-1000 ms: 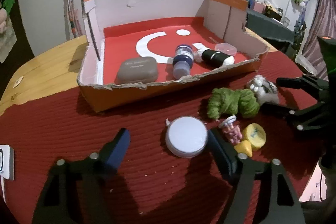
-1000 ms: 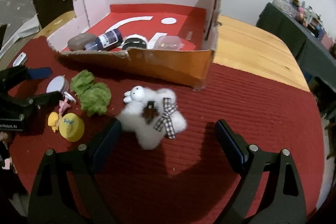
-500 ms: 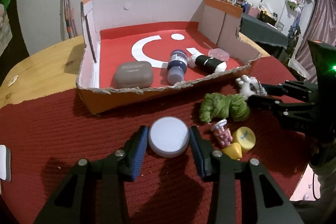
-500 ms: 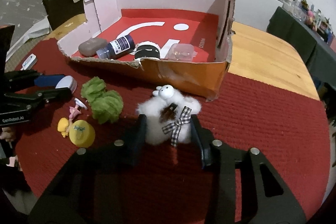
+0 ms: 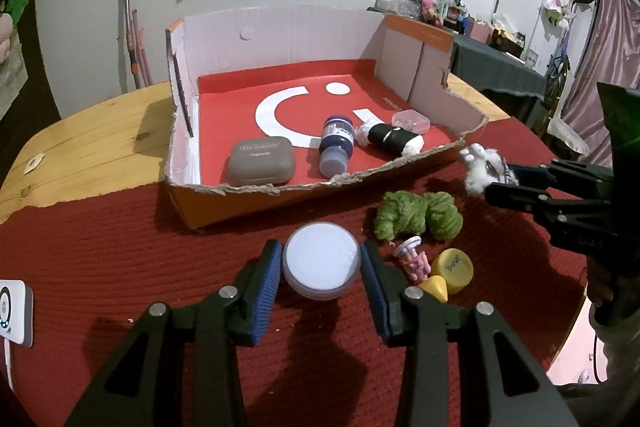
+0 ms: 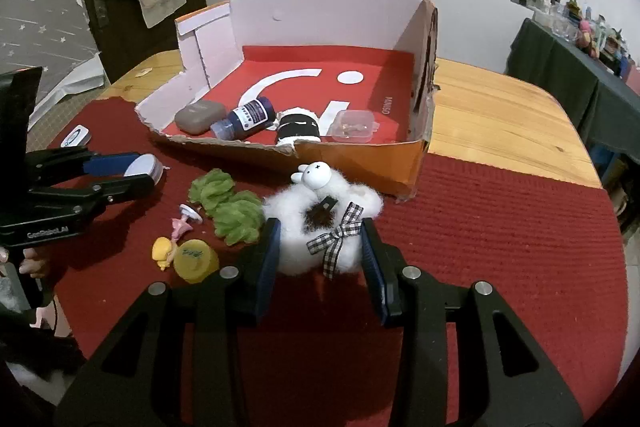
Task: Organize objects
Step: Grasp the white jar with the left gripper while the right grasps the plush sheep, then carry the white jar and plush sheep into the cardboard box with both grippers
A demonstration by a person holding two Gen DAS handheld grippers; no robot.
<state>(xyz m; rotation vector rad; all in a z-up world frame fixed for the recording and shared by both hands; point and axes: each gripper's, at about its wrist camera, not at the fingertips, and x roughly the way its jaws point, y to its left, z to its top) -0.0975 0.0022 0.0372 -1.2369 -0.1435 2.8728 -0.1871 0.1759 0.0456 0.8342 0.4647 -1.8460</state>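
My left gripper is shut on a round white jar and holds it above the red mat; it also shows in the right wrist view. My right gripper is shut on a white fluffy sheep toy with a checked bow, lifted near the box's front corner; the toy also shows in the left wrist view. The open cardboard box holds a grey case, a blue bottle, a black-and-white roll and a clear small container.
On the red mat lie a green fuzzy toy, a pink small figure and a yellow toy. A white device lies at the mat's left edge. Bare wooden table lies right of the box.
Both grippers closed: the left on the white jar, the right on the sheep toy. Both objects have since risen off the mat toward the box.
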